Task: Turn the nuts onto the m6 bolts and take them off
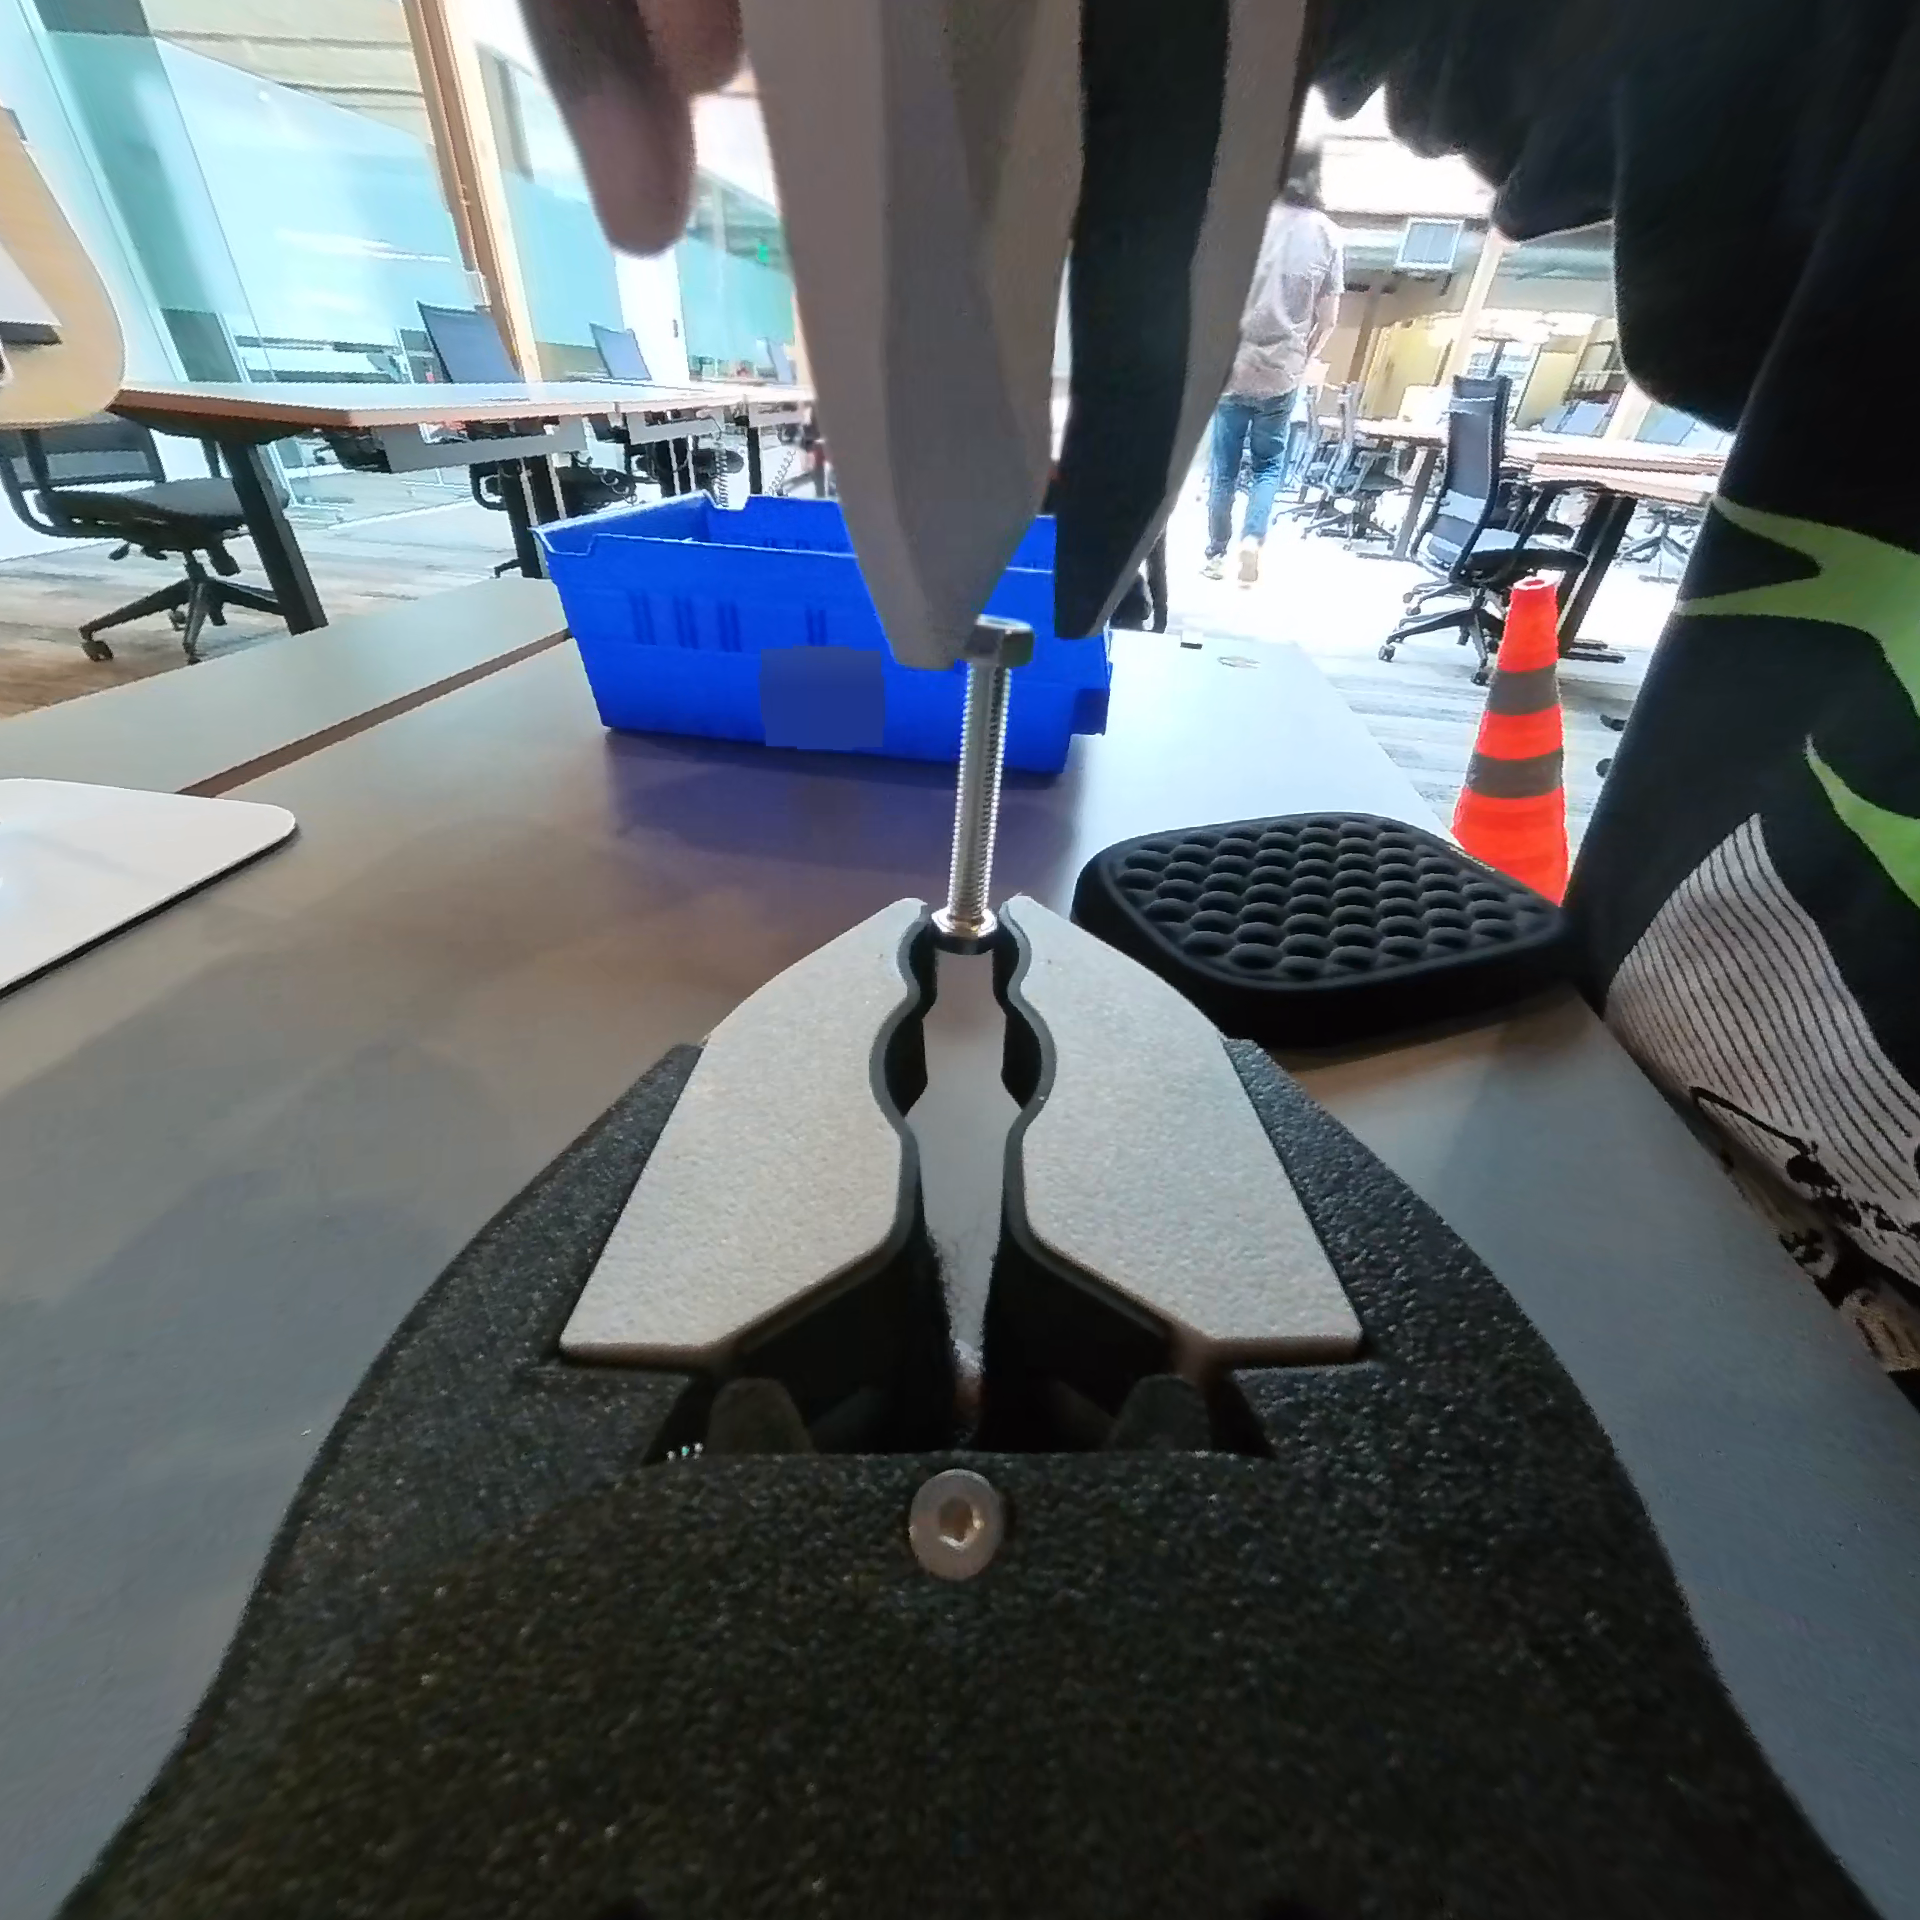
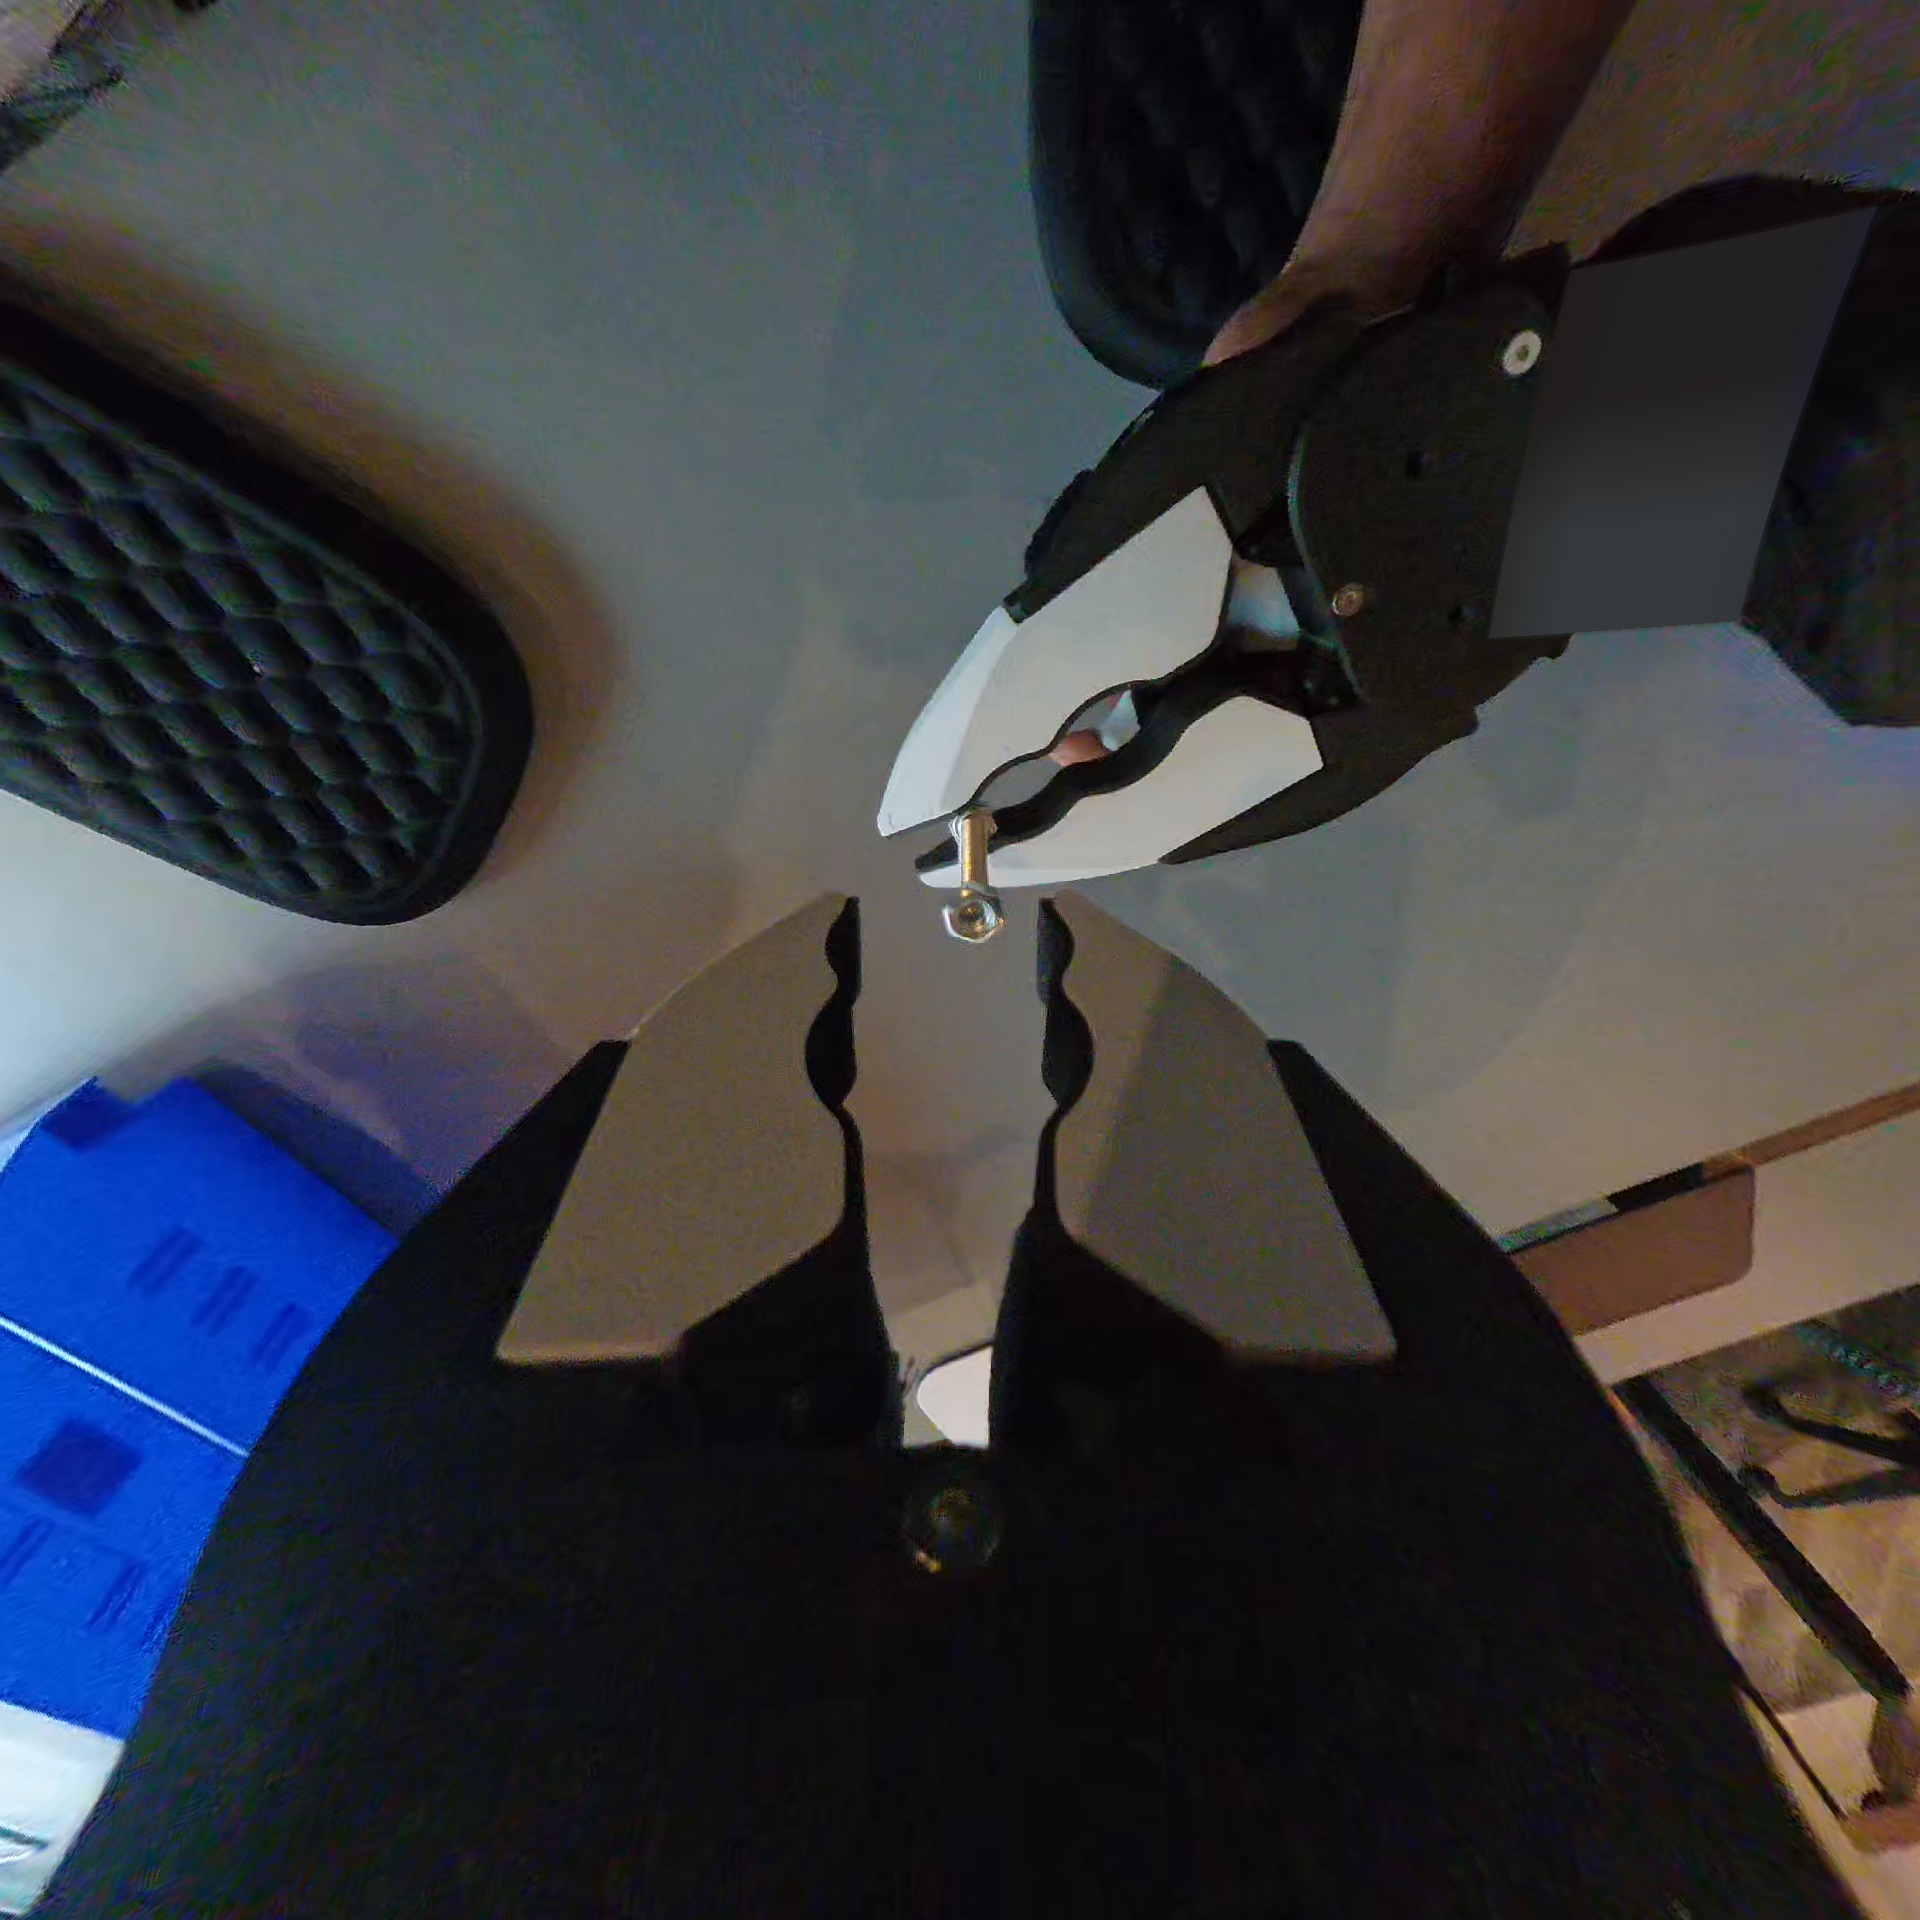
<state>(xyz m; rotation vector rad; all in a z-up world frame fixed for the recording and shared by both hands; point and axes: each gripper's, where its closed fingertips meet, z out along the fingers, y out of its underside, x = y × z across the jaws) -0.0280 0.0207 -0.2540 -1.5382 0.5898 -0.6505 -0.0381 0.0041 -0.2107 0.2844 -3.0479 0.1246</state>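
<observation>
My left gripper [image 1: 966,923] is shut on the lower end of a silver M6 bolt [image 1: 982,779] and holds it upright above the dark table [image 1: 520,935]. A silver nut [image 1: 1000,642] sits on the bolt's upper end. My right gripper [image 1: 1008,644] comes down from above, open, with one finger on each side of the nut. In the right wrist view the nut [image 2: 971,920] lies between my right gripper's [image 2: 948,906] parted fingertips with a gap on both sides. The left gripper [image 2: 935,847] grips the bolt [image 2: 974,836] just beyond it.
A blue plastic bin [image 1: 727,644] stands on the table behind the bolt. A black honeycomb pad [image 1: 1320,925] lies to the right, and a white flat object [image 1: 104,862] to the left. An orange cone [image 1: 1517,748] stands past the table edge. A person's torso [image 1: 1766,727] is at the right. The gap from one gripper's tips to the other's is roughly 5 cm.
</observation>
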